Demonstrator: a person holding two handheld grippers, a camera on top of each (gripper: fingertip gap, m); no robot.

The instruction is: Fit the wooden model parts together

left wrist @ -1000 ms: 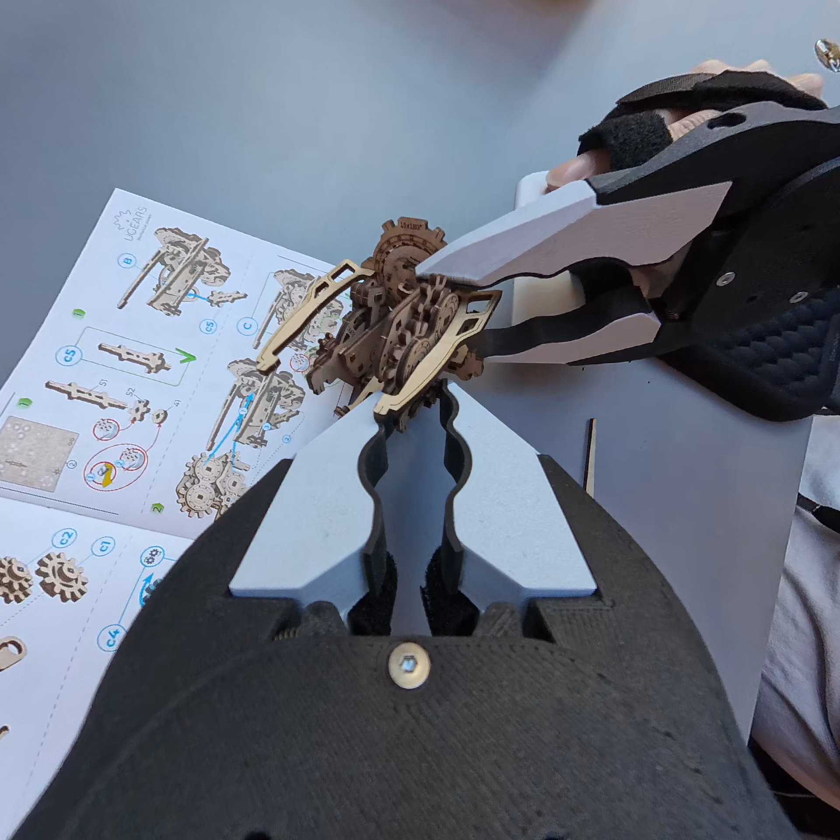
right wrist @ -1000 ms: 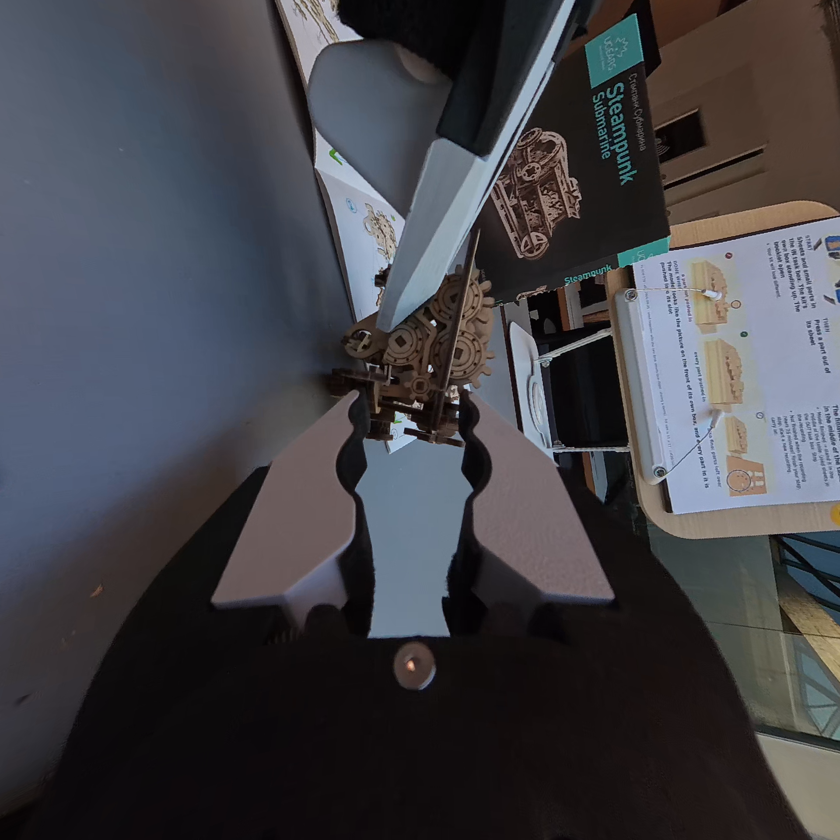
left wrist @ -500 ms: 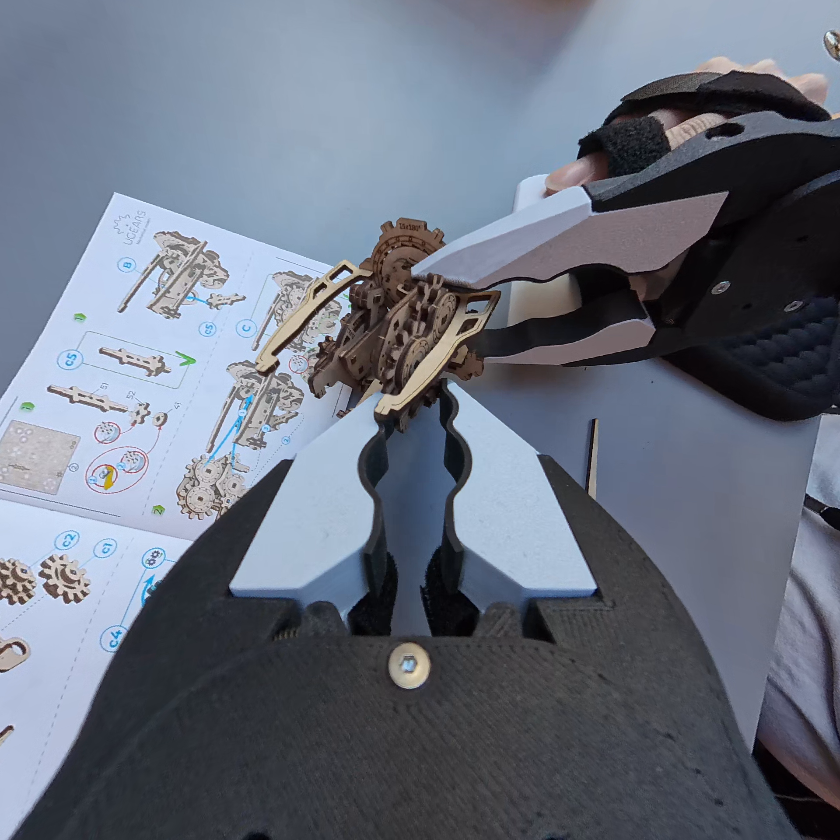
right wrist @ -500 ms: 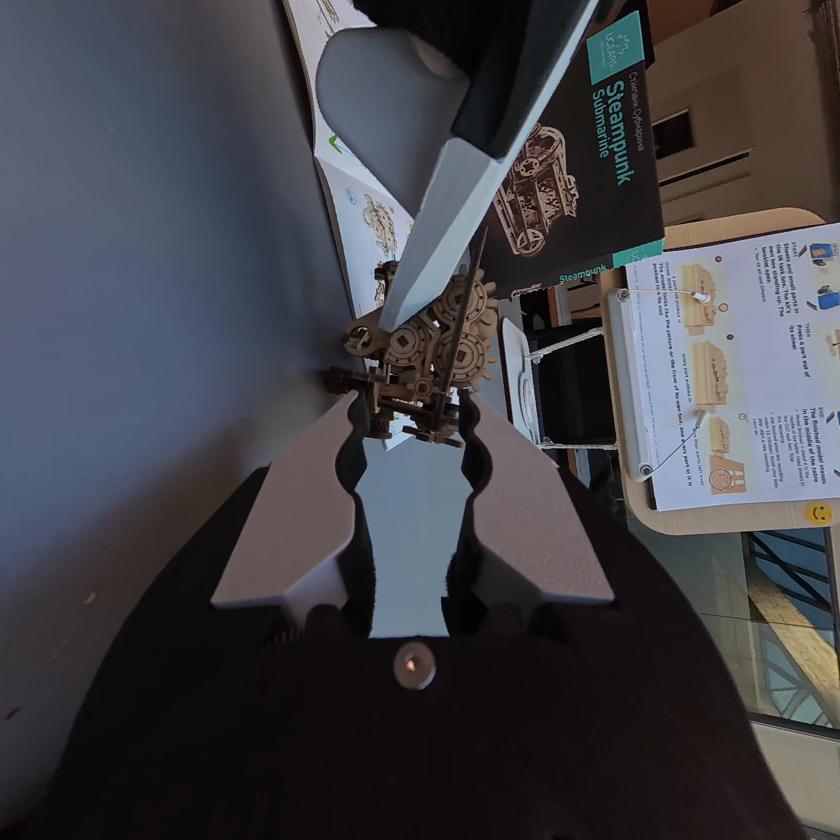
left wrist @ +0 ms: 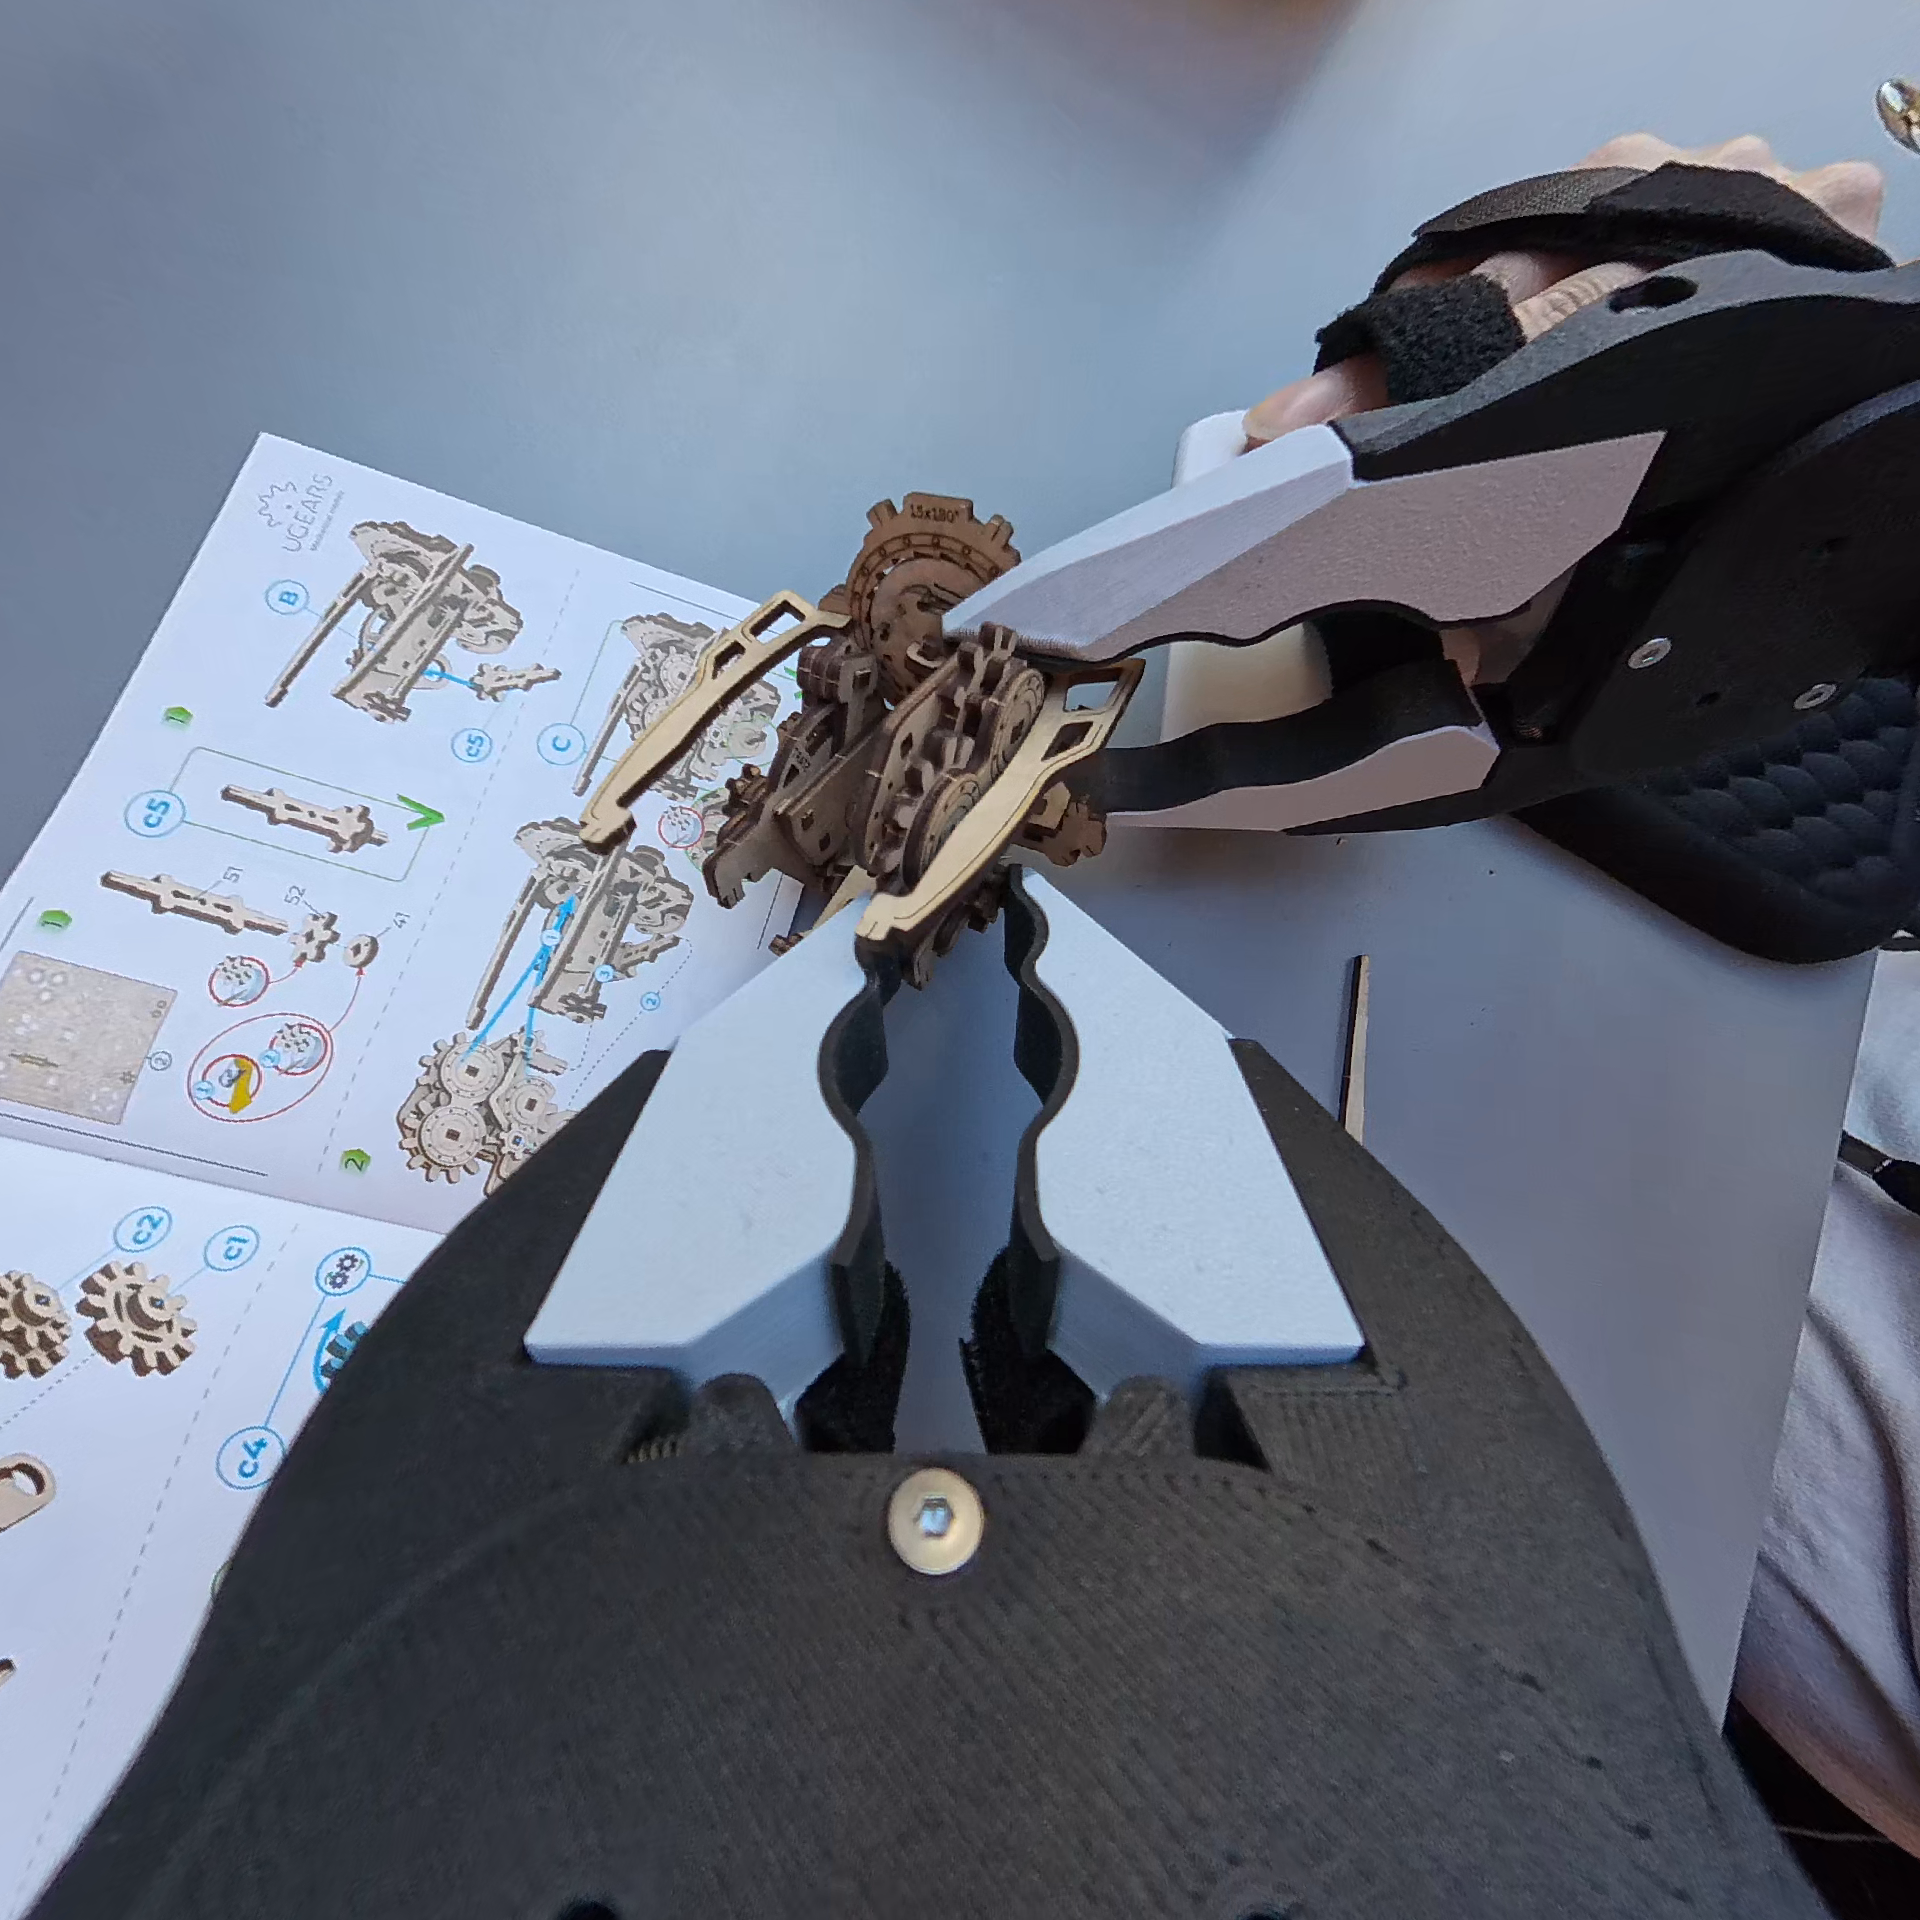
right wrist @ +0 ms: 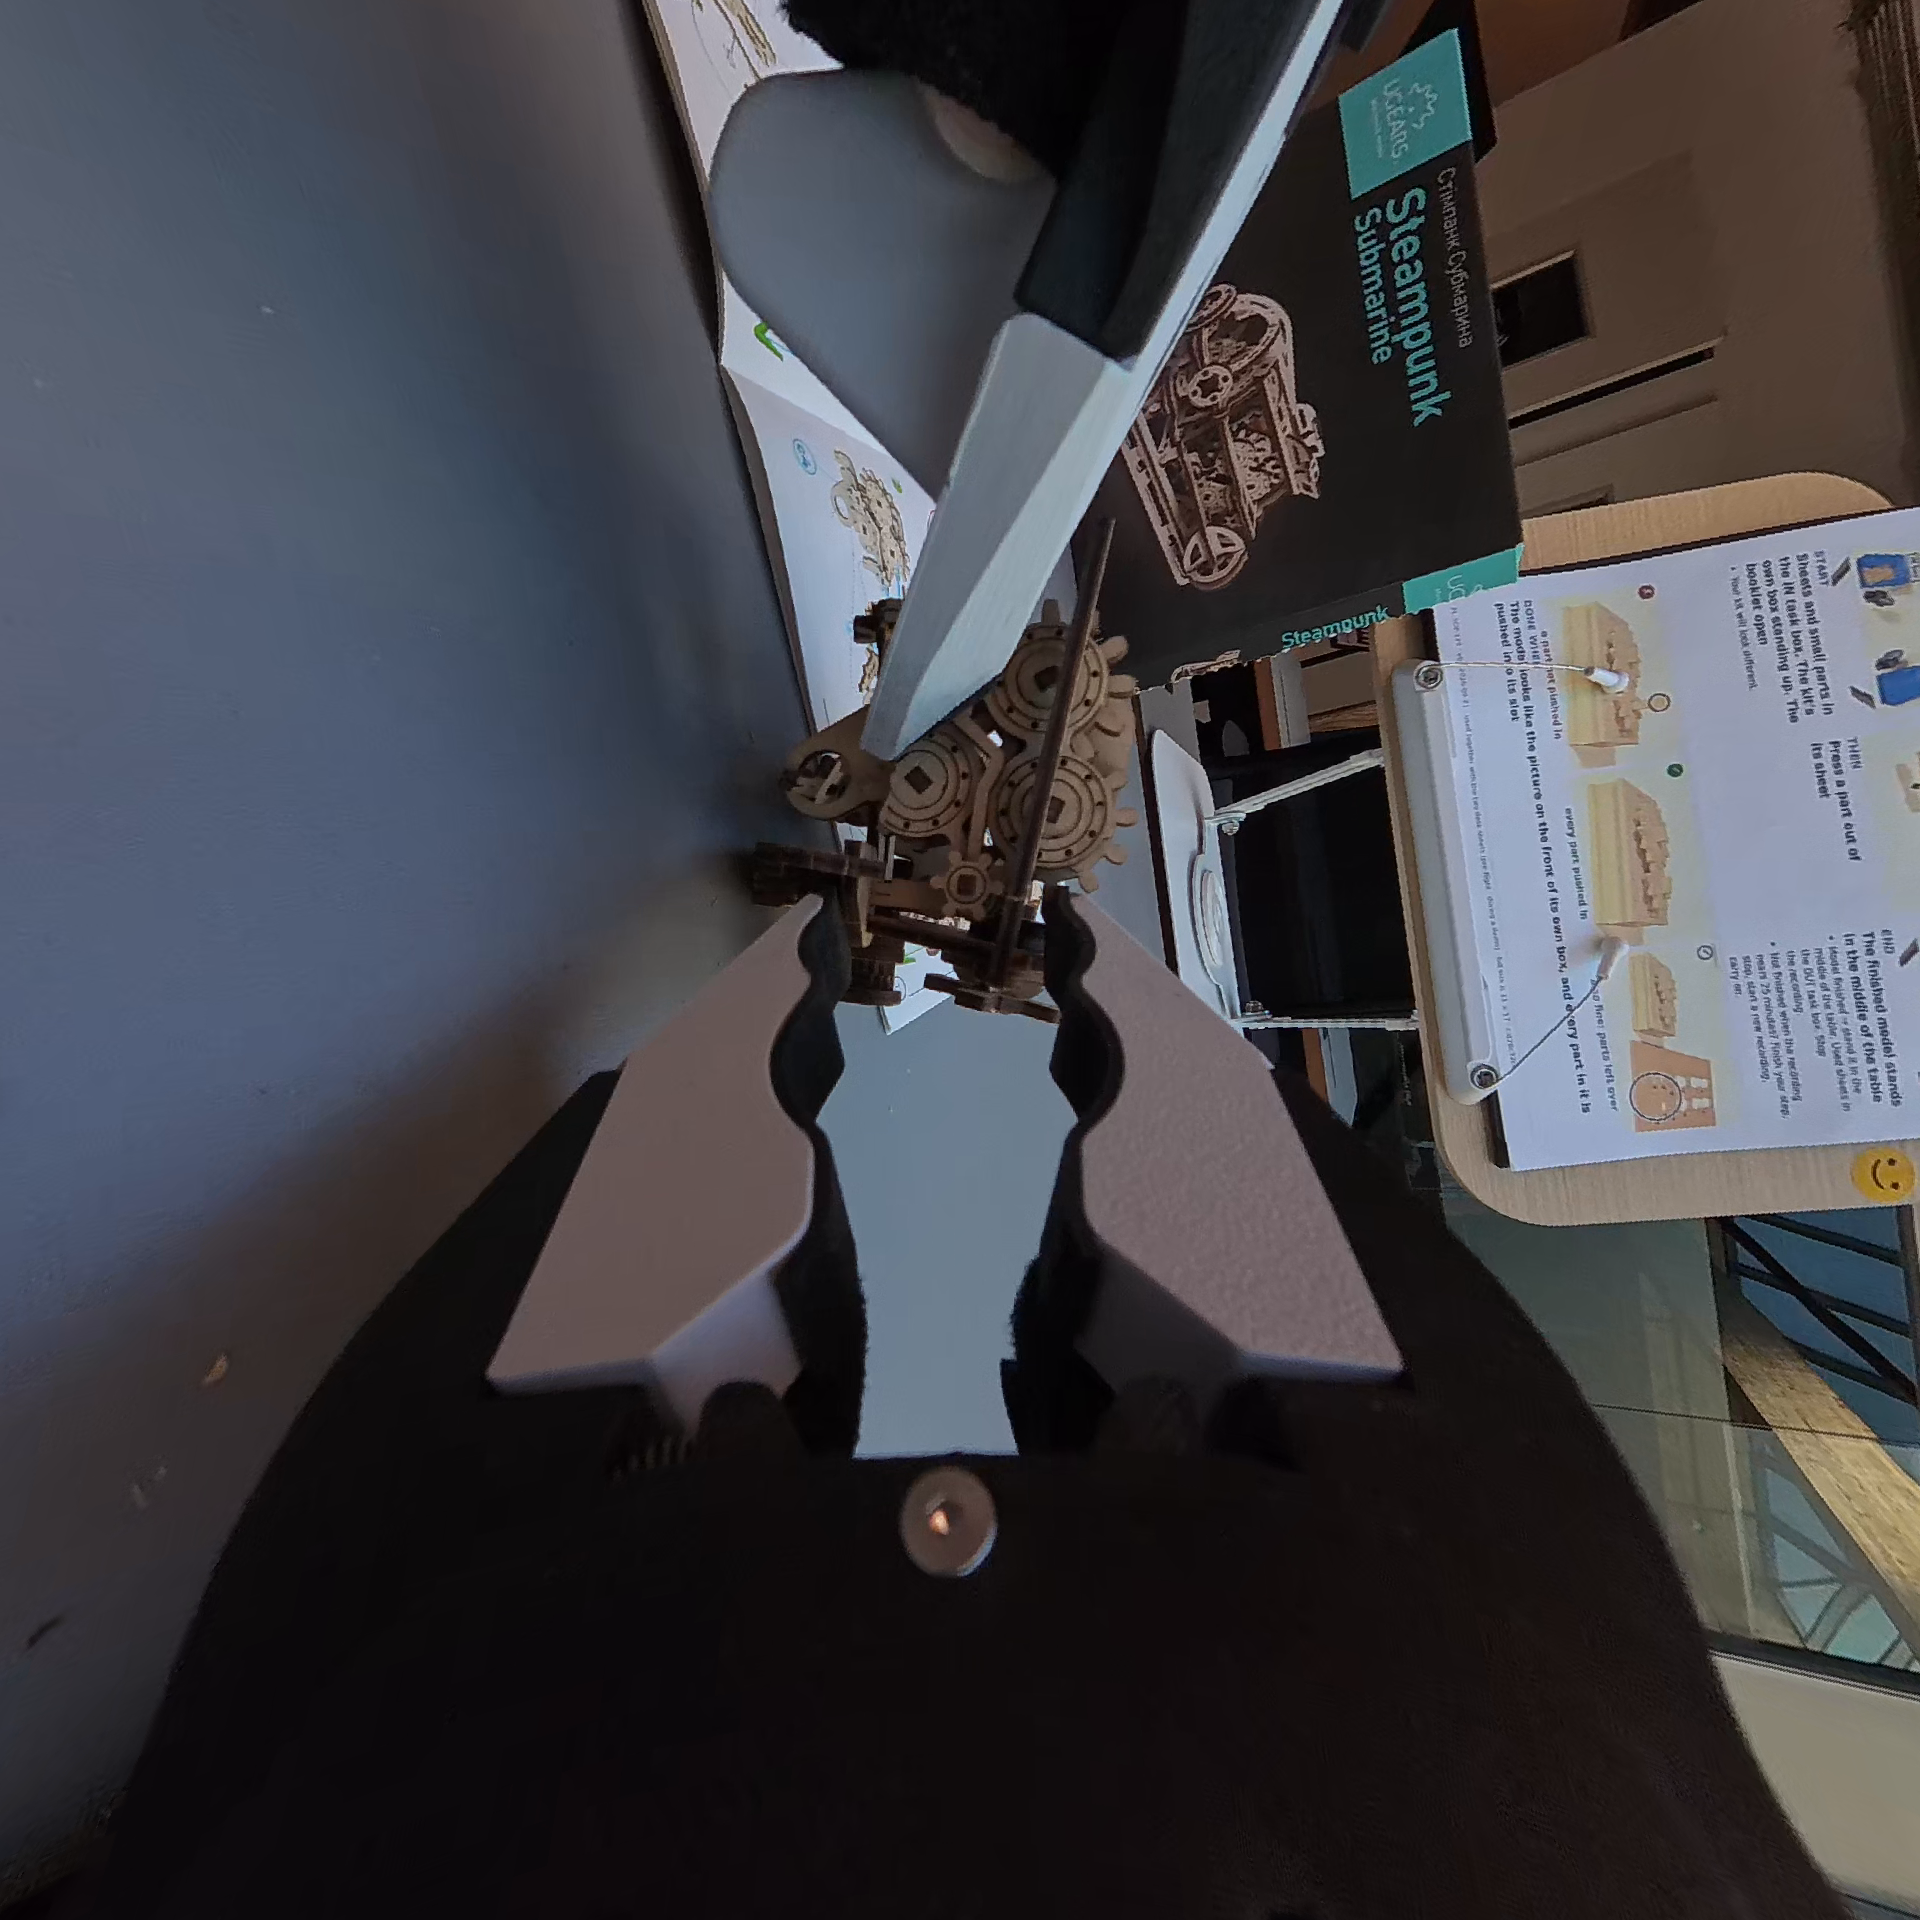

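Note:
The wooden model [left wrist: 904, 769], a cluster of gears with two pale curved arms, is held in the air over the grey table [left wrist: 623, 260]. My left gripper [left wrist: 940, 930] is shut on the model's lower edge. My right gripper [left wrist: 1039, 717] comes in from the right and is shut on the model's right side. In the right wrist view my right gripper [right wrist: 945, 935] clamps the model's [right wrist: 987, 800] axle end. There the left gripper's pale finger [right wrist: 997, 540] lies on the gears from above.
An open instruction booklet [left wrist: 312, 883] lies on the table at left. A thin wooden stick [left wrist: 1354, 1049] lies near the table's right edge. A black kit box [right wrist: 1351, 364] and a wooden board with an instruction sheet [right wrist: 1662, 883] stand behind. A strapped hand [left wrist: 1558, 260] holds the right gripper. Less than 4 cm separates the two grippers' tips.
Both grippers keep their hold on the model. The right wrist view has drifted slightly; the model has barely moved.

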